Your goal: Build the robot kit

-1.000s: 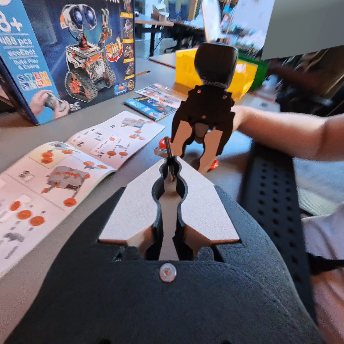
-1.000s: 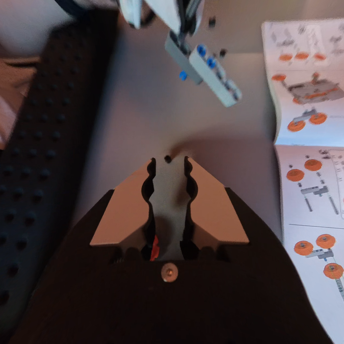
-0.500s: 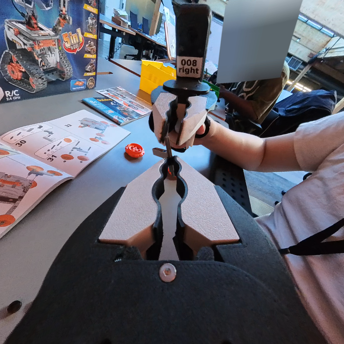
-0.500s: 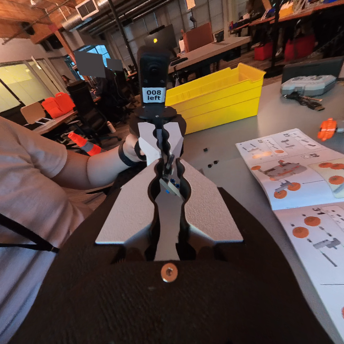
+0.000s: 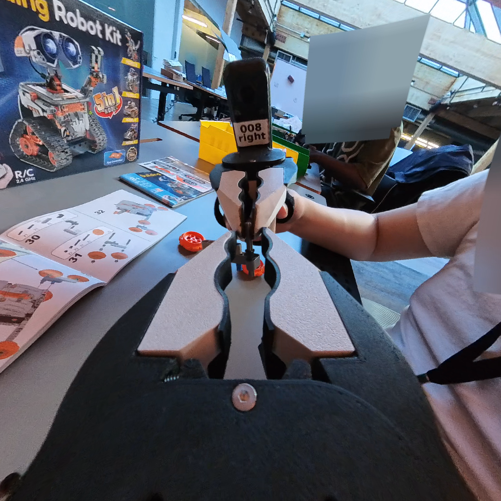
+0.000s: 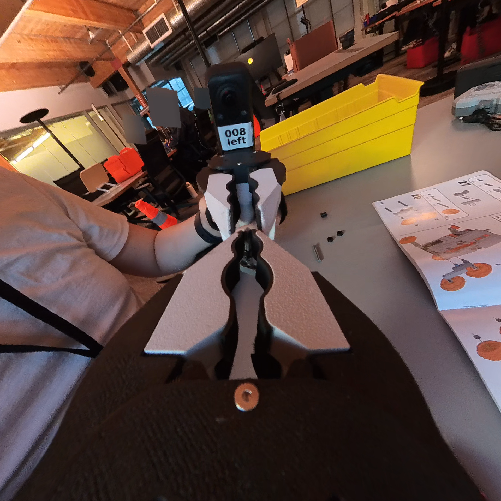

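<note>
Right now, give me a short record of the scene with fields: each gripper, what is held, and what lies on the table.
Left gripper: open, fingers either side of the held assembly
Right gripper: shut on thin dark axle
Assembly: axle carrying grey plastic connector and orange plastic wheel, above the table
Grey table: loose orange wheel, open paper instruction booklet, yellow plastic bin

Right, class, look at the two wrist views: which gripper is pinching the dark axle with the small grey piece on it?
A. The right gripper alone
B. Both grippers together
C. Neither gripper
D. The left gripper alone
A: the right gripper is closed on the dark axle carrying the grey piece, while the left gripper stands open around them, its fingers apart.
</note>
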